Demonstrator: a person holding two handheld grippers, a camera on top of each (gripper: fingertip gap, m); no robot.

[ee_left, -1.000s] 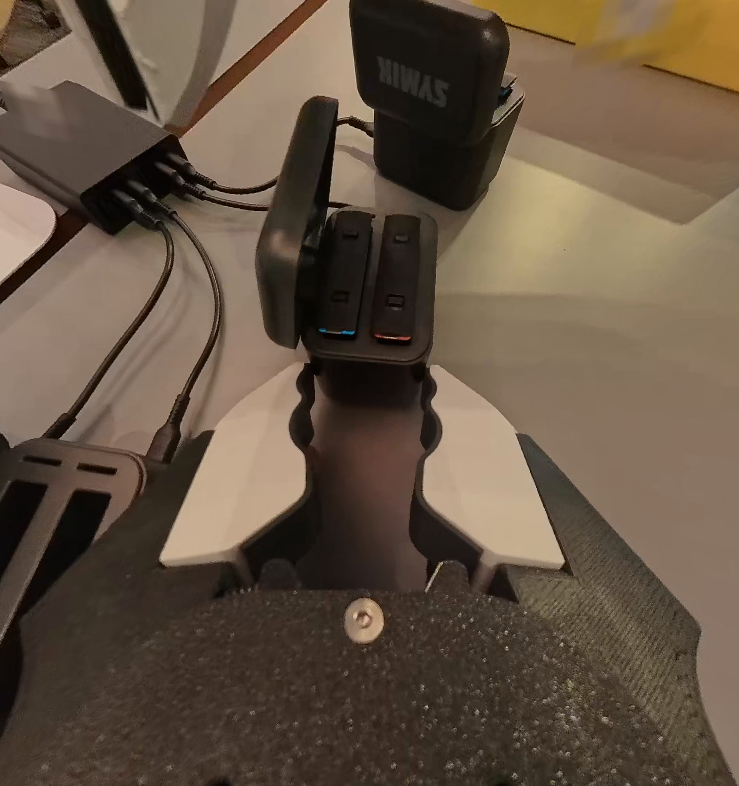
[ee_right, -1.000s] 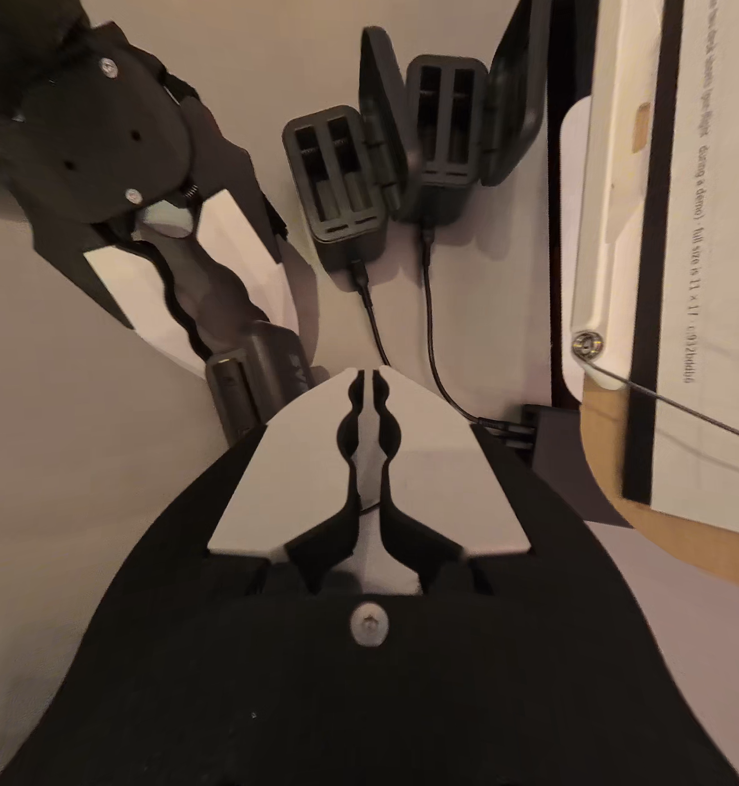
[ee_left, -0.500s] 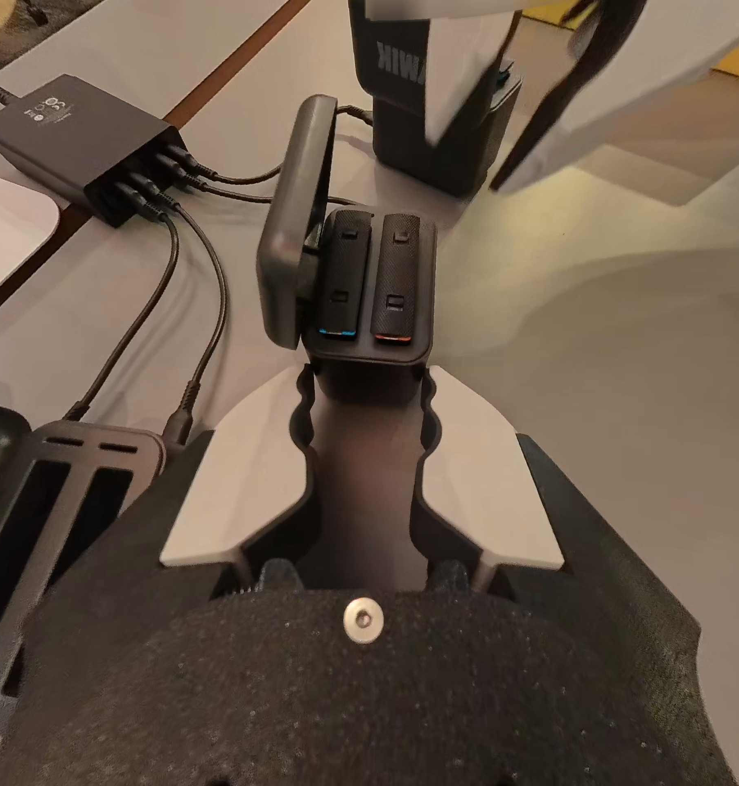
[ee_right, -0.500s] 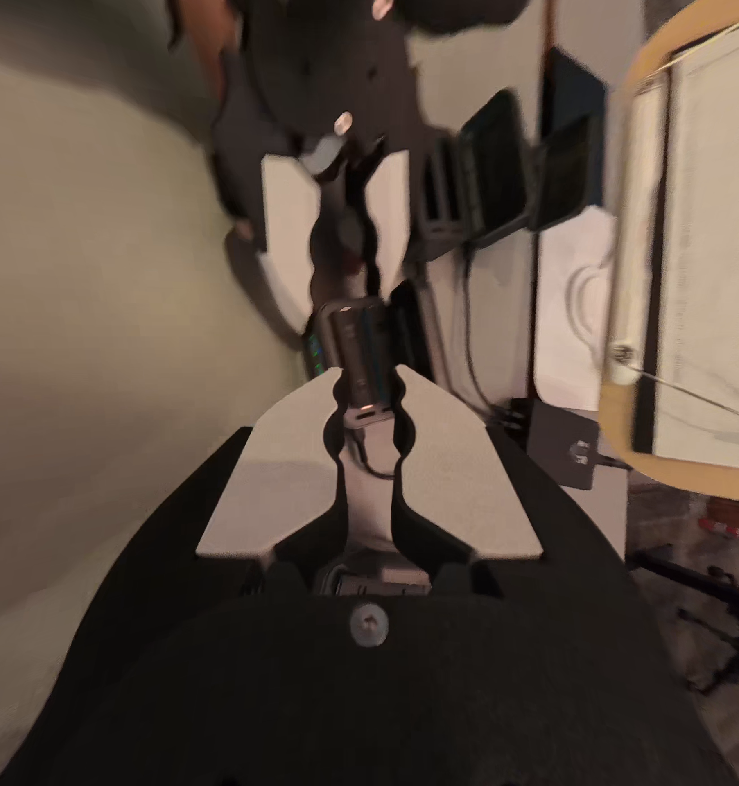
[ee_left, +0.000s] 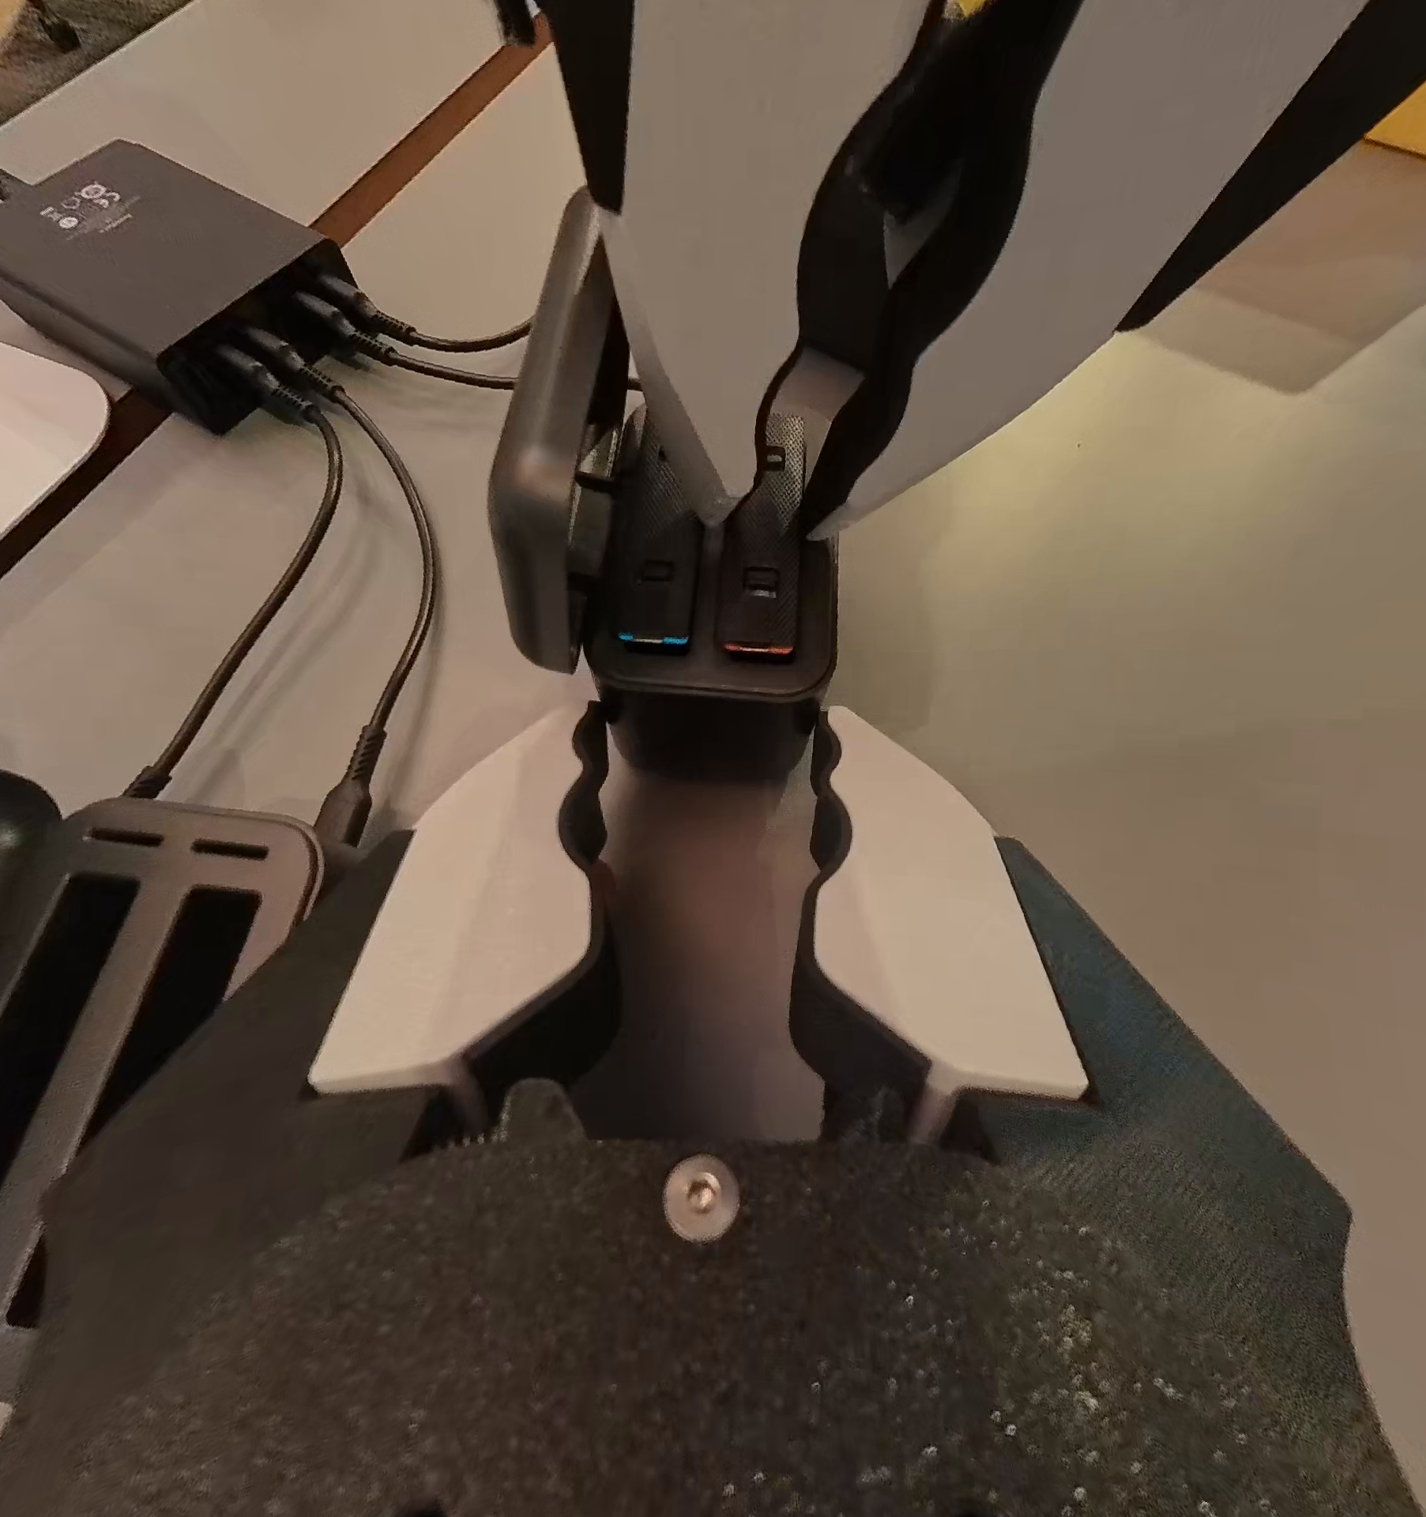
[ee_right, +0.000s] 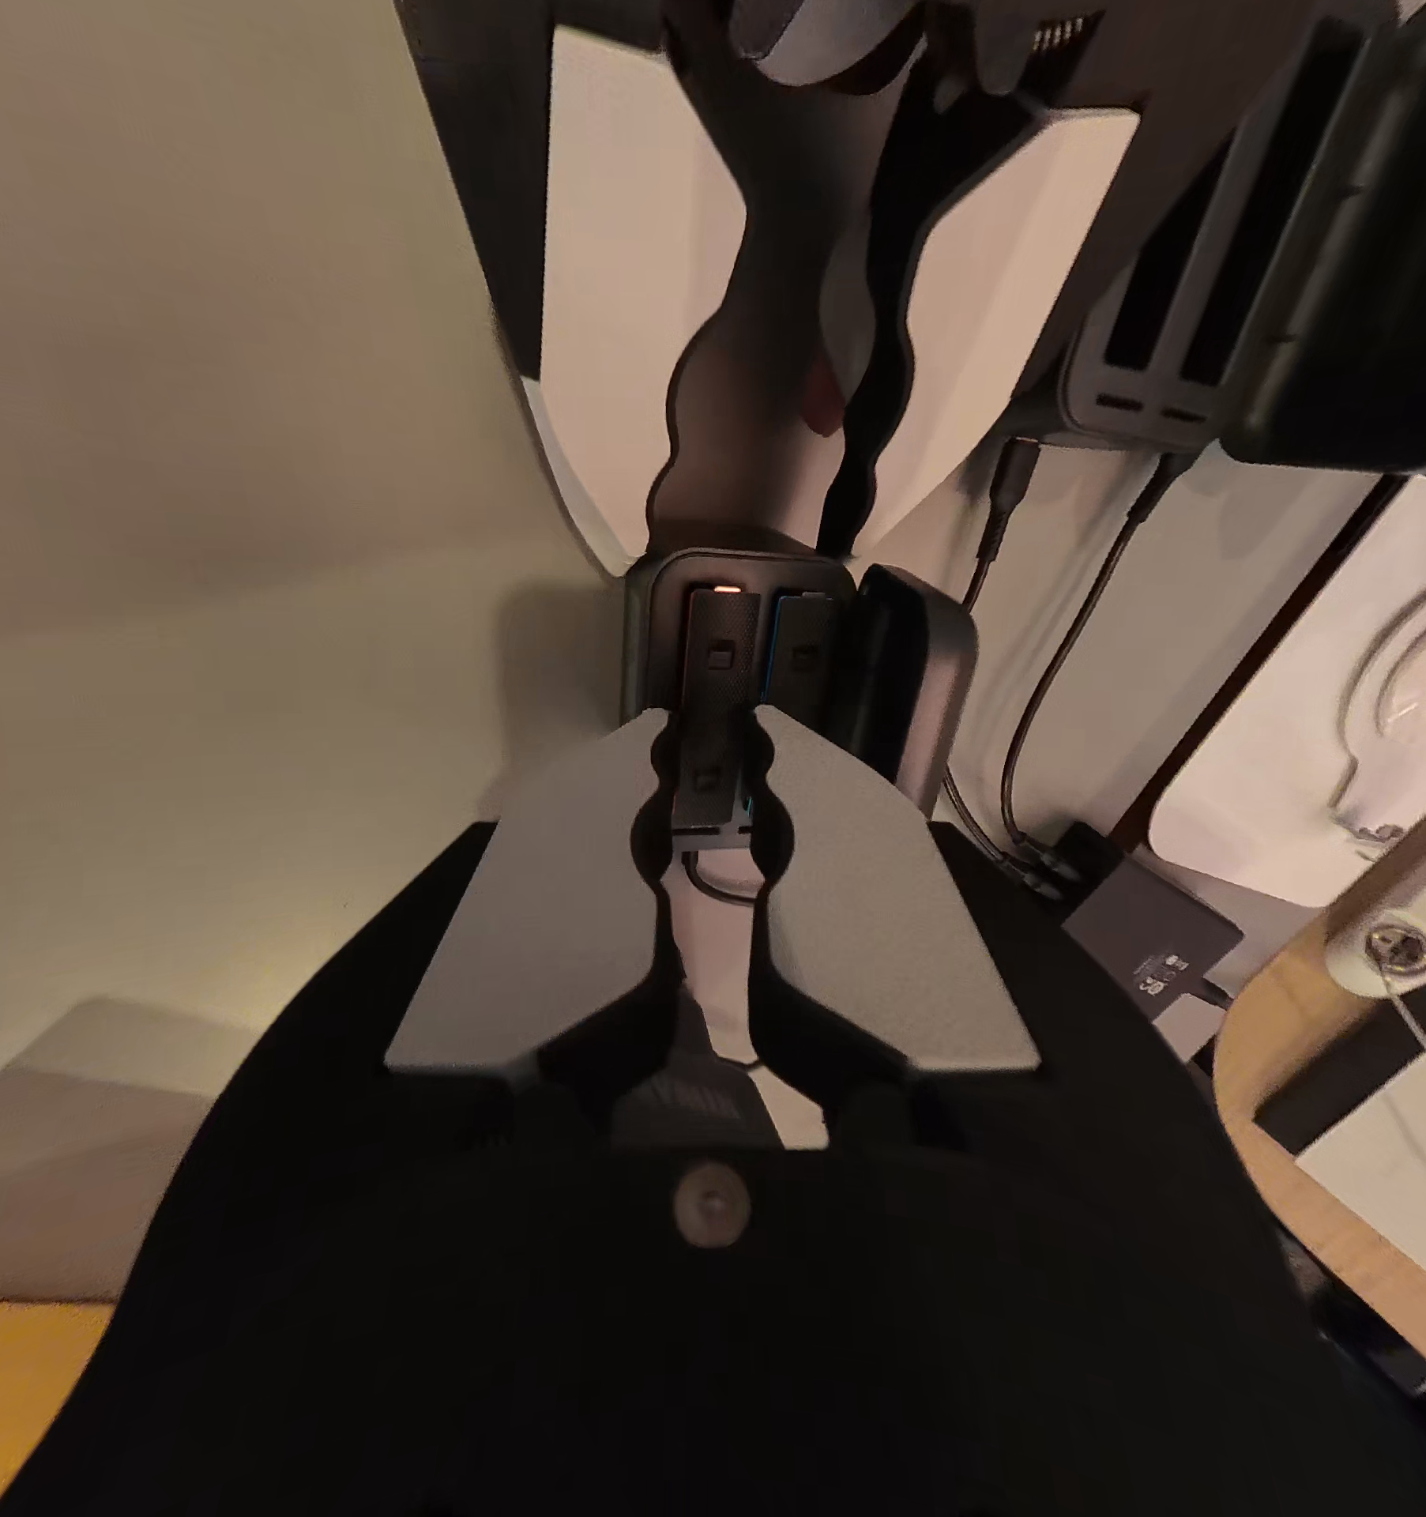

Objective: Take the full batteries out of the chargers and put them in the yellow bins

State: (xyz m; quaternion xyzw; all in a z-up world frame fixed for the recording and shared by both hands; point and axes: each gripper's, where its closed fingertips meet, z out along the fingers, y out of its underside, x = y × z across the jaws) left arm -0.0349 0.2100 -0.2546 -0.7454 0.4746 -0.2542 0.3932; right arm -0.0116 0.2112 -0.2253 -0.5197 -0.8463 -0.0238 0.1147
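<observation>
Left hand-held gripper: closed against the two sides of the open charger, whose body is pinched between the fingertips and steadied on the worktop.
Right hand-held gripper: narrowed around the battery with the orange light; the fingertips lie on both sides of it, but firm contact cannot be told from these views.
Batteries: both are seated in the charger slots directly ahead of the left hand-held gripper; the battery with the blue light sits on the lid side, touching the orange-lit one.
Lid: stood open just beside the blue-lit battery, close to the right fingertip nearest it.
Yellow bin: only a yellow corner is seen, beneath the right hand-held gripper's body, apart from the charger.
Risk, wrong battery: an orange light may mean the cell is not full; this is judged from colour alone.
Risk, slip: the grip is taken near the battery's top end, so a tilted pull could jam it in the slot or let it slide out.
Risk, neighbour: the inner fingertip could drag the blue-lit battery or knock the lid.
Risk, charger lift: if the left hold loosens, the charger could rise and tug its cable.
</observation>
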